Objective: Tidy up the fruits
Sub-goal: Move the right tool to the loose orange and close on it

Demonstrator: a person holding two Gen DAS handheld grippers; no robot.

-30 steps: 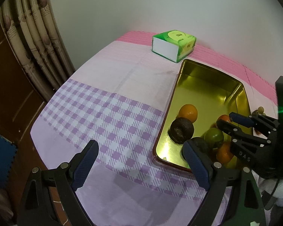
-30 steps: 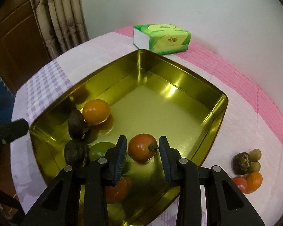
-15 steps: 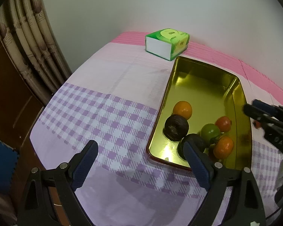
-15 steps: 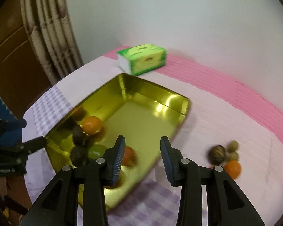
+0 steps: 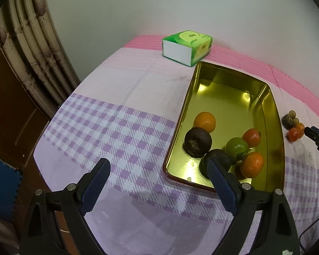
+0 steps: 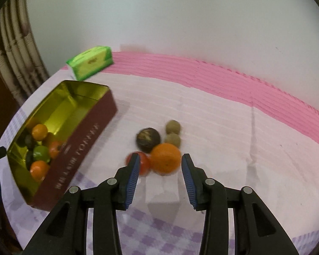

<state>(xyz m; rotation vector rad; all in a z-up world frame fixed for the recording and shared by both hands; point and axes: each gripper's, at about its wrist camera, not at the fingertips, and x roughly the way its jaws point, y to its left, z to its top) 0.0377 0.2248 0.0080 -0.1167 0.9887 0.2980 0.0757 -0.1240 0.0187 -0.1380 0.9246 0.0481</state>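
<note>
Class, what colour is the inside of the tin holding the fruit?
Shiny gold; the tin shows best from the left wrist.

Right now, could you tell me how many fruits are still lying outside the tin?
5, clustered right of the tin: orange, red fruit, dark fruit, two small brown ones.

The right hand-held gripper [image 6: 160, 171] is now out of the gold tin [image 6: 86, 127], where it hung over the red tomato [image 5: 251, 137] a second ago, and sits above the loose fruit on the counter [image 6: 223, 127], just before the orange [image 6: 165, 159]. Its jaws are opening, empty. The tomato now lies free in the tin.
</note>
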